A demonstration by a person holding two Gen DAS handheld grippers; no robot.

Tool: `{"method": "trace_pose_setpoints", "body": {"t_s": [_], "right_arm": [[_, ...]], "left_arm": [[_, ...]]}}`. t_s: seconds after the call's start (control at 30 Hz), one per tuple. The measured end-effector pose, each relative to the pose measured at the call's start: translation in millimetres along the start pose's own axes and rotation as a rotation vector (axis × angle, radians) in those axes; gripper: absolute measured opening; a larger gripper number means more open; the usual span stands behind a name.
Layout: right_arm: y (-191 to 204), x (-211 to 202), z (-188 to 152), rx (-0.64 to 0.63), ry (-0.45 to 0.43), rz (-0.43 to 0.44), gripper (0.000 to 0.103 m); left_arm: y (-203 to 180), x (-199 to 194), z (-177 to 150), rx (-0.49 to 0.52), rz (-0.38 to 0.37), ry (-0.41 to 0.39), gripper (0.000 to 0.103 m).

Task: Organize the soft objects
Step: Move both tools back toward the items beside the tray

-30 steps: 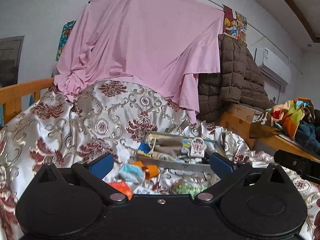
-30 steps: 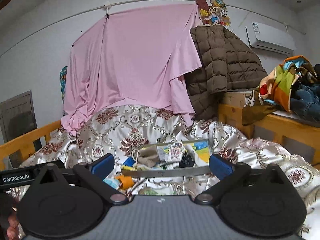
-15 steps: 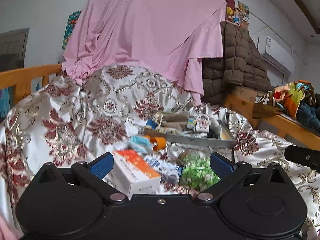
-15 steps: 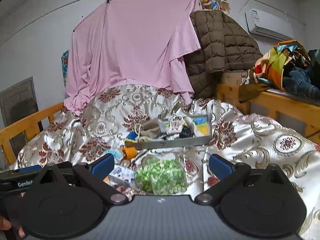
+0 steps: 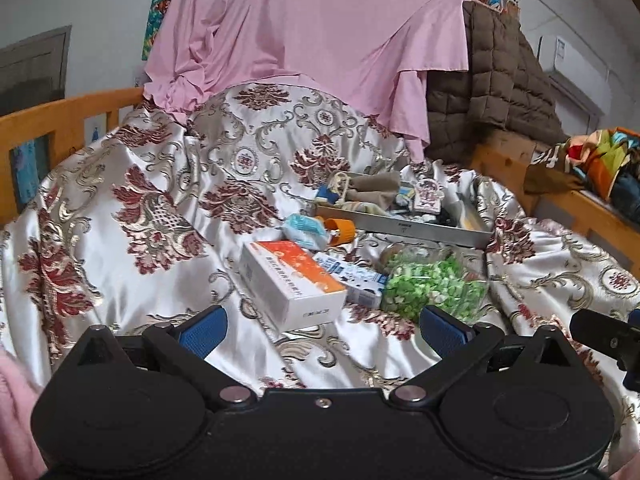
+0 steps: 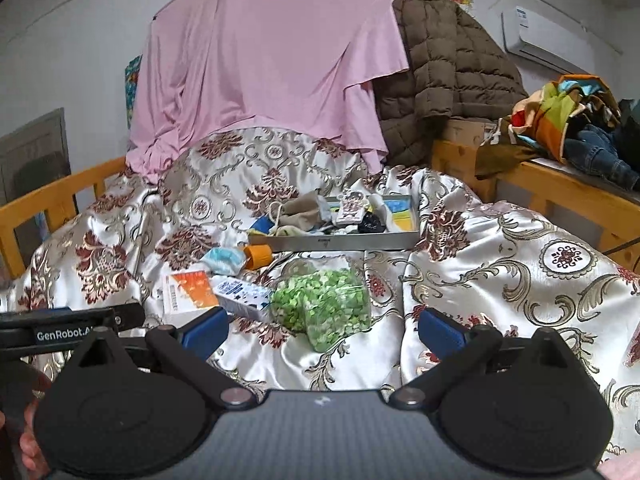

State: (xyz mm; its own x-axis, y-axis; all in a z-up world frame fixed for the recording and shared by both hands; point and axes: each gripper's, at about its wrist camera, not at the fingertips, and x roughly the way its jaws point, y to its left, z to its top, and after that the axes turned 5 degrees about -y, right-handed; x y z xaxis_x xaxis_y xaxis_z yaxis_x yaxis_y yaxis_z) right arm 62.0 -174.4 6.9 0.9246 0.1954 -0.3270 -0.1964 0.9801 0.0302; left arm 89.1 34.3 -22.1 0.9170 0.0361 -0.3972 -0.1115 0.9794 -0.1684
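Note:
Loose items lie on a floral satin bedspread [image 5: 120, 208]: a white and orange box [image 5: 290, 282] [image 6: 188, 292], a small blue and white carton [image 5: 352, 278] [image 6: 240, 294], a clear bag of green pieces [image 5: 434, 286] [image 6: 324, 304], a light blue packet [image 5: 306, 230] [image 6: 222, 260] and an orange cap [image 5: 340, 230] [image 6: 258, 255]. Behind them a grey tray [image 5: 404, 228] [image 6: 332, 240] holds beige cloth and small items. My left gripper [image 5: 322, 328] is open, just short of the box. My right gripper [image 6: 322, 328] is open too, in front of the green bag.
A pink sheet [image 6: 264, 64] hangs at the back beside a brown quilted jacket [image 6: 444, 76]. Wooden bed rails [image 5: 60, 120] [image 6: 560, 192] run along both sides. Colourful clothes [image 6: 572, 120] pile on the right ledge. The left gripper's body [image 6: 68, 330] shows at lower left in the right wrist view.
Both cameras have risen and tilted down, so the box, carton and green bag came into full view ahead of the fingers. Both grippers stayed open.

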Motion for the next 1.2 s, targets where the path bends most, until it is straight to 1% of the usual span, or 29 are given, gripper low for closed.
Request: {"method": "trace_pose_setpoints", "body": {"t_s": [0.2, 0.4, 0.5, 0.7, 0.87, 1.2], "right_arm": [[9.9, 8.8, -1.8, -0.012, 0.030, 0.031, 0.103], [27.5, 14.4, -4.2, -0.065, 0.046, 0.066, 0.103], [33.1, 14.9, -0.9, -0.058, 0.041, 0.078, 0.103], [45.3, 11.3, 9.4, -0.055, 0.011, 0.115, 0.103], [52.5, 11.5, 16.7, -0.063, -0.017, 0.133, 0.103], [43.6, 35.3, 22.5, -0.084, 0.009, 0.139, 0.103]], "left_arm": [[10.1, 1.0, 3.4, -0.057, 0.071, 0.022, 0.102], [23.1, 4.7, 10.1, -0.138, 0.136, 0.048, 0.102], [25.8, 5.2, 13.4, -0.160, 0.144, 0.053, 0.102], [26.7, 4.8, 21.3, -0.170, 0.155, 0.037, 0.102], [32.0, 8.2, 27.7, -0.212, 0.167, 0.047, 0.102], [35.8, 24.1, 40.1, -0.177, 0.182, 0.048, 0.102]]}}
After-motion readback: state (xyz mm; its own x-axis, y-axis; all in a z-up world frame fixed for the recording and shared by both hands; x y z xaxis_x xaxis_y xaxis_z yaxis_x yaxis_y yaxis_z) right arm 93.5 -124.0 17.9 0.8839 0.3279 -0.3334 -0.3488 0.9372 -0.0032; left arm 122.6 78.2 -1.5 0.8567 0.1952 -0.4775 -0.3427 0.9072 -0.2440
